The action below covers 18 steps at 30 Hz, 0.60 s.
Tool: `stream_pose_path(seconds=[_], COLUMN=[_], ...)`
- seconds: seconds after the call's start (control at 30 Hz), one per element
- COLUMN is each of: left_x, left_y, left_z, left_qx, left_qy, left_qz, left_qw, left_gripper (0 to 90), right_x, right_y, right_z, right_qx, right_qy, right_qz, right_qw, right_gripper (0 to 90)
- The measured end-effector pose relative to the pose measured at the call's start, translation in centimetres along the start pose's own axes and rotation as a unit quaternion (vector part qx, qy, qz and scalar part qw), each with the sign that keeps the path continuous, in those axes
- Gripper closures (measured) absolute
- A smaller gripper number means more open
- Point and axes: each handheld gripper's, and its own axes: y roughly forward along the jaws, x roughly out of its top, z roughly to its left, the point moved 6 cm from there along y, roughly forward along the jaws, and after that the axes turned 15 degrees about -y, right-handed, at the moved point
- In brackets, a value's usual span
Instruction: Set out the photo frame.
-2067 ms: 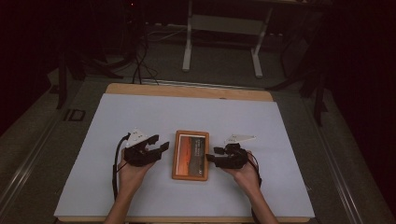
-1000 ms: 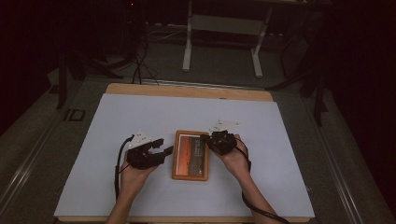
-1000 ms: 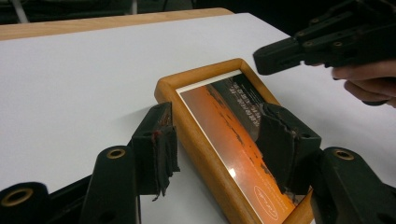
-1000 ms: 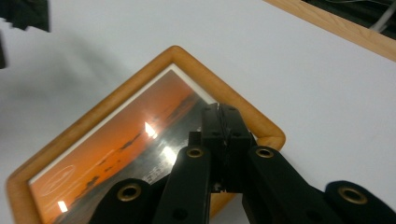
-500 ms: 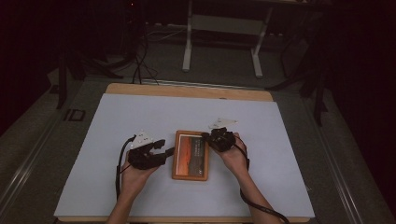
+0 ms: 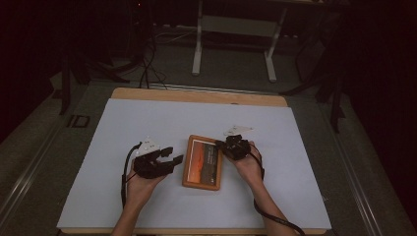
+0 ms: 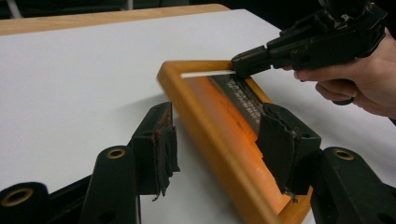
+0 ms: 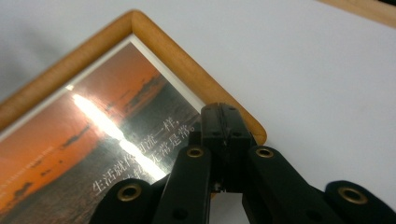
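Where jaws meet: one picture frame point(image 6: 202, 162)

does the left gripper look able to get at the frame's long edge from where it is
Probably yes. The left gripper is open with the frame edge already between its jaws; the right gripper, shut at the far corner, leaves that side free.

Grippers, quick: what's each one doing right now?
Left gripper: open, jaws straddling the picture frame edge.
Right gripper: shut, tip over the frame's corner.

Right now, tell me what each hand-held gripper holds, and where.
Left hand-held gripper: open, astride the picture frame's edge, holding nothing. Right hand-held gripper: shut over the frame's far right corner; grip cannot be told.
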Motion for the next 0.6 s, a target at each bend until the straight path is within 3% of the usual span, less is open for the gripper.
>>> stream_pose_path(seconds=[0.47,0.6], left_x=[-0.3,-0.6], left_y=[0.4,0.8], left_z=[-0.6,-1.1], left_qx=[-0.015,-0.022], left_qy=[-0.014,-0.013], left_qz=[0.016,0.024], left_qw=[0.9997,0.9994], left_gripper=[44.6,40.5], right_x=[-2.1,-2.2], right_y=[0.5,0.5], right_z=[-0.8,-0.8], right_qx=[-0.004,0.0], right_qy=[0.02,0.027], right_qz=[0.03,0.027], right_qw=[0.9994,0.9993], right_gripper=[90.0,90.0])
